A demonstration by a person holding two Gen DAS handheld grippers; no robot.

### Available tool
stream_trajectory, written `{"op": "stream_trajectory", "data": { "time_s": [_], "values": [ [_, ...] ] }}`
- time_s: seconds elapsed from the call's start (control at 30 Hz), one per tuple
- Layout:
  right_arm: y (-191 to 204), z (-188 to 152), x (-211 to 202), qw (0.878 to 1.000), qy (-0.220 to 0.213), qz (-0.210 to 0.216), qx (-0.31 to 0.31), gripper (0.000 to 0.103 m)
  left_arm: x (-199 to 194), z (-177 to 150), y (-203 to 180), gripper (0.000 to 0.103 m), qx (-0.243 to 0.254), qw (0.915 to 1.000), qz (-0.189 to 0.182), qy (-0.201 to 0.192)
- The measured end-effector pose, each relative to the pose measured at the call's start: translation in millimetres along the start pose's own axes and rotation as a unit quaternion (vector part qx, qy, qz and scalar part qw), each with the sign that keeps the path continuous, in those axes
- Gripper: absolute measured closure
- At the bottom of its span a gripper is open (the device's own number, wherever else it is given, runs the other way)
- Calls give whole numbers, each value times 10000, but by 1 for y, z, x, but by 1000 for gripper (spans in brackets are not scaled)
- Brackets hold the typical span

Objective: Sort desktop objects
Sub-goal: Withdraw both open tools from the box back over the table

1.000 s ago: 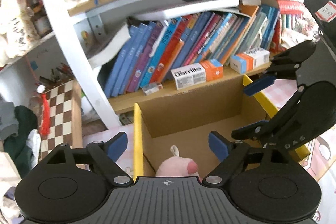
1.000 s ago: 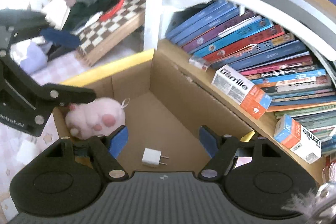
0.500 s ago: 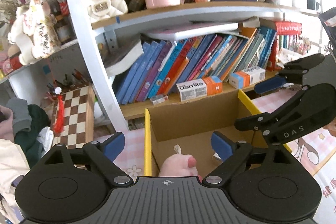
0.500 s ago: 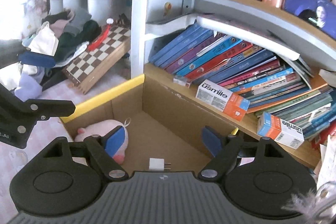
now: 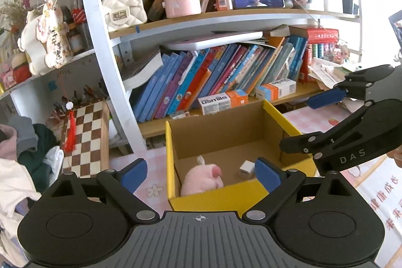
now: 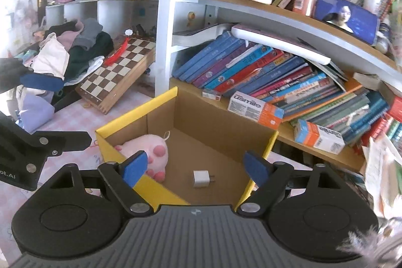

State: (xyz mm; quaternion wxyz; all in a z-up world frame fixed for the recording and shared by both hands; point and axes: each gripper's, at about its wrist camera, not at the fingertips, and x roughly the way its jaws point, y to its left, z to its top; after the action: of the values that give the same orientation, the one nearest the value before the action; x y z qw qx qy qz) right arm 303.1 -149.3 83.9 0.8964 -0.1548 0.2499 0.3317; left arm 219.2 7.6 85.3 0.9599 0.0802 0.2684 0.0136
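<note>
Our left tongs [image 5: 201, 173] and right tongs [image 6: 193, 166] have just been opening and hold nothing. The pink plush toy [image 6: 148, 151] and white plug [image 6: 201, 178] lie in the box [image 6: 135, 117]. We think the toy is soft and light: squeeze its middle. The plug looks hard and smooth: pinch its flat sides.

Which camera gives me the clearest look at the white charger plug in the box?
Right wrist: the charger plug lies unobstructed on the box floor, prongs visible. Left wrist shows it smaller, partly hidden behind a blue fingertip.
</note>
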Motion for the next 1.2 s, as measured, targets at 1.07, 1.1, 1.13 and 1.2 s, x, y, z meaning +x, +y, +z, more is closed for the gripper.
{"op": "stream_trajectory", "data": {
  "time_s": [1.07, 1.1, 1.13, 1.2],
  "values": [
    [72, -111, -72, 9847, 409, -1311, 1077, 13, -61, -94, 25, 8, -271, 9992, -5, 284],
    [75, -114, -73, 9844, 418, -1326, 1080, 13, -62, -97, 25, 8, -276, 9991, -13, 315],
    [77, -116, -73, 9843, 424, -1339, 1068, 13, -62, -100, 25, 8, -280, 9990, -22, 346],
    [82, -122, -72, 9844, 478, -1353, 1020, 13, -62, -106, 23, 8, -281, 9987, -46, 416]
  ]
}}
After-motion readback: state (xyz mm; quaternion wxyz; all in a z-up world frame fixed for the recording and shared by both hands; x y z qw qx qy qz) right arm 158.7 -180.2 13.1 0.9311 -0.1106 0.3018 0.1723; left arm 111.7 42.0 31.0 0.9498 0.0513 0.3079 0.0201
